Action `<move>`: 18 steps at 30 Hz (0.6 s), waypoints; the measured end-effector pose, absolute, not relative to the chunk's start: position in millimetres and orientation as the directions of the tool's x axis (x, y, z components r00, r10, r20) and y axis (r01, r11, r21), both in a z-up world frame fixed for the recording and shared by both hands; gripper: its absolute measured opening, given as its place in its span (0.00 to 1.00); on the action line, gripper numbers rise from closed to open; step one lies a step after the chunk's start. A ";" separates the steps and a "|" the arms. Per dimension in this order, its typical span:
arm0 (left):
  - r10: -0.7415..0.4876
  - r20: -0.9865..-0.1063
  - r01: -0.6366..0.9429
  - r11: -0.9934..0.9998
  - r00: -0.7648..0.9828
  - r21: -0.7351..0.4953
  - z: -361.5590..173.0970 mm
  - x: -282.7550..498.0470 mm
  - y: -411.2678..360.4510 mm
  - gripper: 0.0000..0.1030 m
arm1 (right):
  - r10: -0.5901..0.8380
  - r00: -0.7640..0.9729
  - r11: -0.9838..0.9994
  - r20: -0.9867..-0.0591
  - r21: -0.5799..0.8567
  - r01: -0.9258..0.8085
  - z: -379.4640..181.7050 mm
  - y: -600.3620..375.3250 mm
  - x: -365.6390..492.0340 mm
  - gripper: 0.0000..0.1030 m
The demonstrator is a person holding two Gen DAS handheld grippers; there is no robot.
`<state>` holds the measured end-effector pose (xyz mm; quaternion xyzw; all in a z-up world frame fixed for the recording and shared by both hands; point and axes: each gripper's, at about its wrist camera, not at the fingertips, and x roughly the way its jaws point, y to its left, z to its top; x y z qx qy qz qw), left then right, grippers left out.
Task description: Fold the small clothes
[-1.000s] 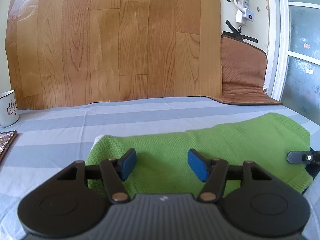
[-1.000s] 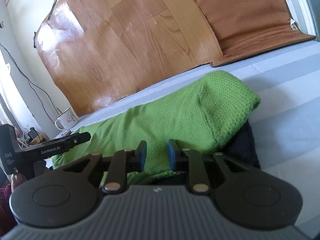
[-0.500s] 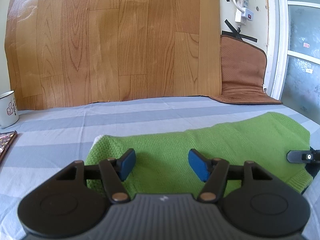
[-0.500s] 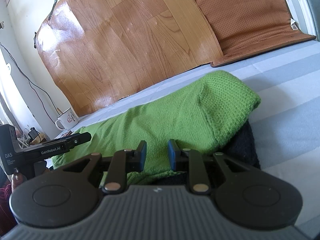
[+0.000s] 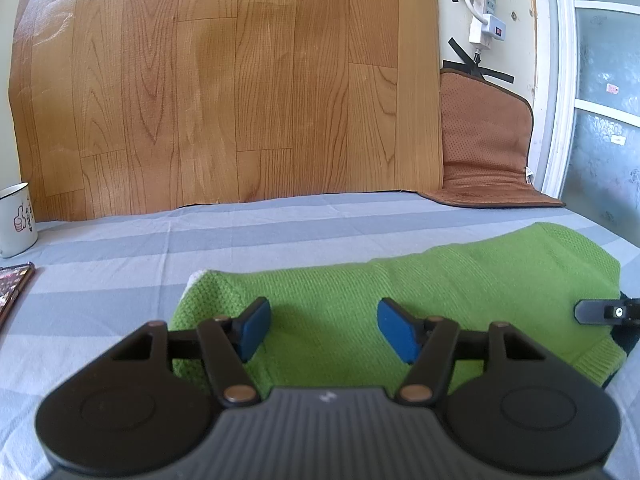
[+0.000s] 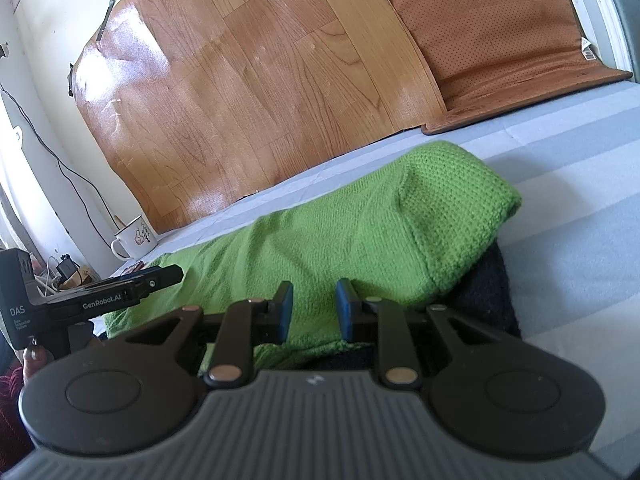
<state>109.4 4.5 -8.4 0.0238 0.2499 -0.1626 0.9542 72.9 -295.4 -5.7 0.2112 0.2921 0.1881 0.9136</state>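
Observation:
A green knitted garment [image 5: 400,288] lies spread along the blue-striped bed sheet [image 5: 280,232]. In the right wrist view the same green garment [image 6: 340,232] rests on a dark garment [image 6: 488,292] that peeks out at its right end. My left gripper [image 5: 326,328] hovers open over the green garment's near edge, towards its left end, with no cloth pinched. Over the near edge at the right end, my right gripper [image 6: 315,312] keeps a narrow gap between its blue pads. The knit behind that gap lies flat, not bunched. One right finger [image 5: 600,312] shows at the left view's edge.
A white mug [image 5: 16,220] stands at the far left, with a dark flat object [image 5: 14,284] in front of it. A wood-pattern sheet [image 5: 240,80] and a brown cushion [image 5: 484,152] lean on the wall behind. A person's hand [image 6: 34,356] holds the left gripper's body [image 6: 100,300].

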 end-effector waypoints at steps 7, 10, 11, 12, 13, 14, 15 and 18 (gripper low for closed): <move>-0.298 -0.485 0.323 0.946 0.822 -0.034 -8.6 109.6 4.8 0.60 | 0.467 0.759 0.840 -0.454 0.496 -0.220 -5.9 -295.4 73.2 0.26; -0.298 -0.485 0.323 0.946 0.822 -0.033 -8.7 109.5 4.9 0.60 | 0.466 0.760 0.840 -0.453 0.495 -0.220 -6.0 -295.3 73.1 0.26; -0.297 -0.486 0.323 0.946 0.822 -0.032 -8.7 109.5 5.0 0.60 | 0.467 0.760 0.840 -0.453 0.495 -0.221 -5.9 -295.3 73.1 0.26; -0.297 -0.485 0.323 0.946 0.822 -0.032 -8.8 109.4 5.2 0.60 | 0.469 0.760 0.839 -0.450 0.496 -0.225 -5.6 -296.6 72.7 0.26; -0.297 -0.486 0.323 0.946 0.822 -0.032 -8.8 109.5 5.1 0.60 | 0.473 0.762 0.838 -0.443 0.494 -0.233 -5.0 -296.7 71.3 0.27; -0.297 -0.485 0.323 0.946 0.822 -0.032 -8.9 109.4 5.3 0.60 | 0.479 0.763 0.835 -0.433 0.493 -0.245 -3.8 -296.3 69.7 0.28; -0.297 -0.486 0.323 0.946 0.822 -0.032 -8.9 109.4 5.2 0.60 | 0.484 0.767 0.834 -0.421 0.489 -0.257 -2.5 -295.8 67.7 0.28; -0.296 -0.486 0.323 0.946 0.822 -0.030 -8.9 109.4 5.1 0.60 | 0.503 0.776 0.825 -0.381 0.480 -0.299 0.7 -294.2 61.7 0.28</move>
